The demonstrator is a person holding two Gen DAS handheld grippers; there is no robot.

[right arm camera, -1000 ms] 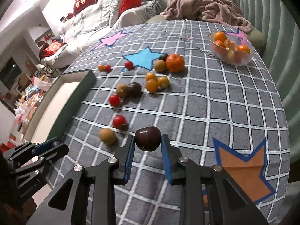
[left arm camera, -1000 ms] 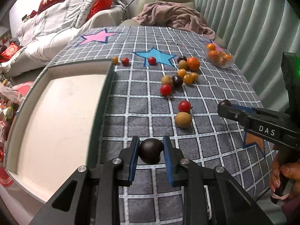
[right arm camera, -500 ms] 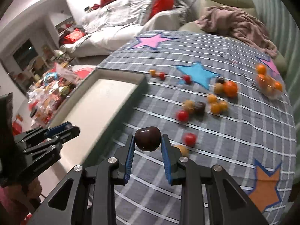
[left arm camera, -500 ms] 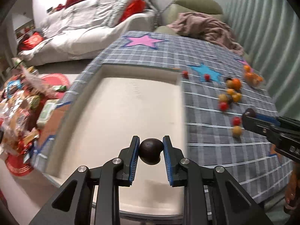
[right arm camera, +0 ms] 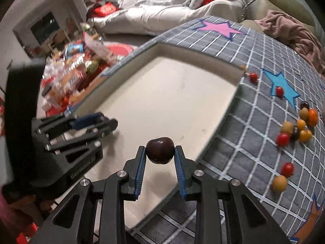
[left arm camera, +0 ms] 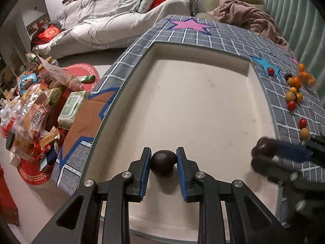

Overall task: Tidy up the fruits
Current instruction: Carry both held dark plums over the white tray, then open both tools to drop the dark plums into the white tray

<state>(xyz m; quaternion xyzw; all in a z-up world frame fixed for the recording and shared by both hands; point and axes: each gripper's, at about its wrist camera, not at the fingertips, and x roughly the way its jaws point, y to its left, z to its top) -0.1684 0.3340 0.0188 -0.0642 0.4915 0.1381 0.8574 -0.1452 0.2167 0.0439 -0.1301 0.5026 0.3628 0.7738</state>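
My left gripper (left arm camera: pixel 163 163) is shut on a dark round fruit (left arm camera: pixel 163 165), low over the near part of the cream tray (left arm camera: pixel 193 93). My right gripper (right arm camera: pixel 160 152) is shut on a dark red plum (right arm camera: pixel 160 150), above the tray's (right arm camera: pixel 162 93) near right edge. The right gripper also shows blurred in the left wrist view (left arm camera: pixel 264 148), the left one in the right wrist view (right arm camera: pixel 109 124). Loose fruits lie on the grey checked cloth: red tomatoes (right arm camera: pixel 283 138), yellow fruits (right arm camera: pixel 279 183) and an orange (right arm camera: pixel 312 117).
A clear bowl of oranges (left arm camera: pixel 306 77) stands at the table's far right. A pile of snack packets (left arm camera: pixel 30 111) lies on the floor to the left. A sofa (left arm camera: pixel 121 16) and a pink blanket (left arm camera: pixel 249 18) lie beyond the table.
Both grippers have moved left from over the cloth to over the tray, each still holding its fruit. The left one has dropped closer to the tray floor.
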